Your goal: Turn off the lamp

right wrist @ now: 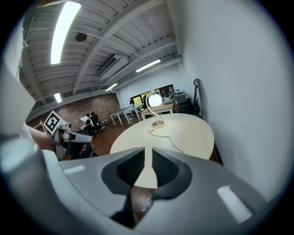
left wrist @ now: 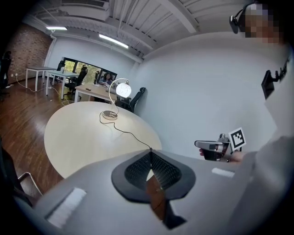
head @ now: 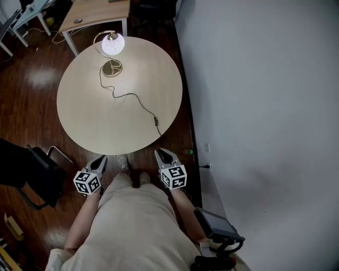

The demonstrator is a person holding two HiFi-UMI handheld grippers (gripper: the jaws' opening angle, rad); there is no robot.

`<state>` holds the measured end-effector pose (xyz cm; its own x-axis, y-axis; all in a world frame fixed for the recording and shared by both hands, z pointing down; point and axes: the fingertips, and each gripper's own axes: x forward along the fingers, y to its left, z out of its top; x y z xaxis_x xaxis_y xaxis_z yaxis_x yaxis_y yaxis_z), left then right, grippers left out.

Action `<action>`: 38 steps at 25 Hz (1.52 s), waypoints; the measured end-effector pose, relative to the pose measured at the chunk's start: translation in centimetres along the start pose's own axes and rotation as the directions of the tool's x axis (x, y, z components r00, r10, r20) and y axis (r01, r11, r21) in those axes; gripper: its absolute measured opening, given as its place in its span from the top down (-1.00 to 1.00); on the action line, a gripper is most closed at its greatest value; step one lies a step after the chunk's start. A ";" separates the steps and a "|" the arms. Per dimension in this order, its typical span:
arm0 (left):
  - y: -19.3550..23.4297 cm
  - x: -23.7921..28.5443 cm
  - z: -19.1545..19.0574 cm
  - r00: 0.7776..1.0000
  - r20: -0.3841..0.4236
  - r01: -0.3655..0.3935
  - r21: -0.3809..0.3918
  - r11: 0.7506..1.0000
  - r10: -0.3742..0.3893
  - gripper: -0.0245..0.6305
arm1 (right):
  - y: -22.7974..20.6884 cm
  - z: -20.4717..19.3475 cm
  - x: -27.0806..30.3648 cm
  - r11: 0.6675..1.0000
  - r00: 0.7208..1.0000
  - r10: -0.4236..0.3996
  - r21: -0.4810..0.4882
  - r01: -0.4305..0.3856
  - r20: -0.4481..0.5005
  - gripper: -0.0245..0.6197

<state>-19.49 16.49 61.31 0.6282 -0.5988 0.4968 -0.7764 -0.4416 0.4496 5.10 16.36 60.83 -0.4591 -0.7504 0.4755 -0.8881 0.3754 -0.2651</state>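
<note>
A lamp with a glowing round shade (head: pixel 112 44) and a gold base (head: pixel 112 68) stands at the far left of the round table (head: pixel 85 116). Its thin black cord runs to an inline switch (head: pixel 156 120) near the table's near right edge. My left gripper (head: pixel 101 159) and right gripper (head: pixel 159 153) hover just short of the near edge, apart from the cord. In the left gripper view the lamp (left wrist: pixel 123 90) glows beyond the left gripper (left wrist: pixel 150 151), whose tips touch, empty. In the right gripper view the right gripper (right wrist: pixel 148 149) shows a narrow empty gap, the lamp (right wrist: pixel 155 99) far ahead.
A white wall (head: pixel 254 106) runs close along the table's right side. A black chair (head: pixel 32 172) stands at the near left on the dark wood floor. A wooden desk (head: pixel 95 13) lies beyond the table. A black device (head: pixel 217 225) hangs near my right forearm.
</note>
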 end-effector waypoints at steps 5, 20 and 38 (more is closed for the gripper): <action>1.7 2.5 3.0 0.999 -0.005 0.049 0.007 0.999 -0.049 0.92 | -0.7 2.4 2.0 0.999 0.999 -0.037 -0.007 0.037 -0.013 0.78; 5.7 8.4 8.2 0.979 -0.053 0.200 0.030 0.979 -0.198 0.92 | -1.5 6.3 7.3 0.986 0.986 -0.164 0.004 0.164 -0.044 0.81; 7.1 12.8 8.7 0.938 -0.138 0.319 -0.007 0.948 -0.317 0.92 | -2.6 6.2 8.5 0.958 0.950 -0.284 0.004 0.287 -0.131 0.81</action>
<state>-17.35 -0.14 64.40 0.8426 -0.3292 0.4263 -0.5348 -0.6049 0.5900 3.67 5.60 60.34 -0.1869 -0.7483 0.6365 -0.9824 0.1427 -0.1207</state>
